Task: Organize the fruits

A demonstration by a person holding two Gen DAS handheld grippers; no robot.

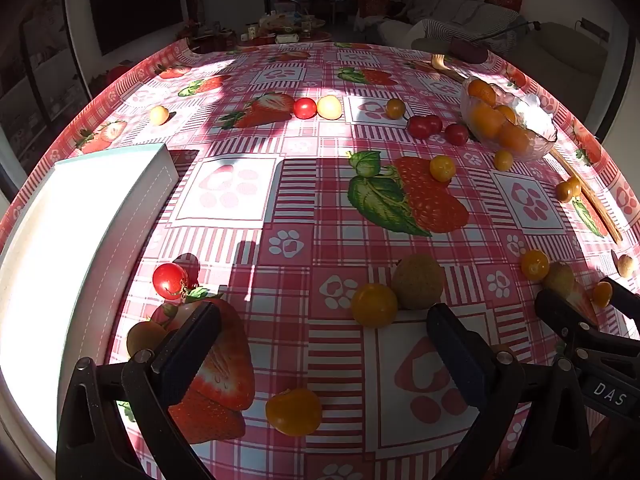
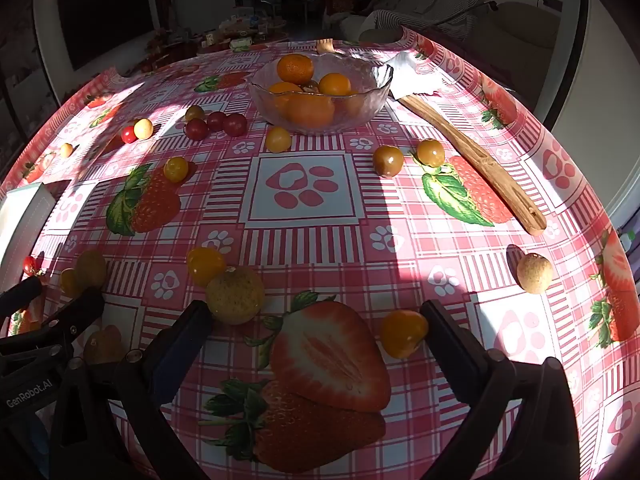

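Small fruits lie scattered on a strawberry-print tablecloth [image 1: 304, 200]. A glass bowl [image 2: 320, 88] holds several oranges; it also shows in the left wrist view [image 1: 508, 120]. My left gripper [image 1: 324, 320] is open and empty, low over the cloth, with a yellow tomato [image 1: 374, 305] and a brown longan [image 1: 418, 281] just ahead between its fingers and another yellow tomato [image 1: 294, 412] below. My right gripper [image 2: 316, 320] is open and empty, with a yellow tomato [image 2: 403, 334] by its right finger and a longan [image 2: 235, 295] by its left finger.
A white box [image 1: 80, 240] lies at the left. A wooden utensil [image 2: 472, 156] lies right of the bowl. Red cherry tomatoes [image 2: 216, 124] sit left of the bowl, one red tomato [image 1: 170, 281] near the box, and a longan [image 2: 534, 273] near the right edge.
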